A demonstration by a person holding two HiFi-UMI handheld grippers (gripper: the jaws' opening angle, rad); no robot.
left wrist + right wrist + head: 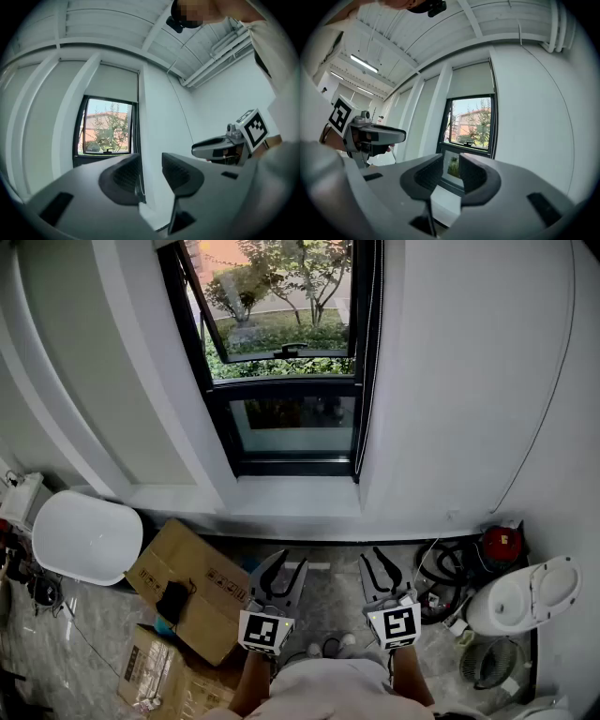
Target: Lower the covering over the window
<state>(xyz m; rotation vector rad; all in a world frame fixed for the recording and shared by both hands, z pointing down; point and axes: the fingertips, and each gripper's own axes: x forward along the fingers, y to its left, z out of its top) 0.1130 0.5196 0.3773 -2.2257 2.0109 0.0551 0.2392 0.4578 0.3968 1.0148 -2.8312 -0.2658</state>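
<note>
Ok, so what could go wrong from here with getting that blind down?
What looks like the pull cord along the window's right frame is thin; the open, empty left gripper or right gripper could slip on it. Cardboard boxes and cables lie on the floor below the window, so stepping closer risks a stumble.

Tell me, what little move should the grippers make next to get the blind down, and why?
Probably lift the right gripper toward what looks like the pull cord along the right edge of the window. The blind covers only the top of the window. The right gripper and the left gripper are open, empty and low, well short of the cord.
</note>
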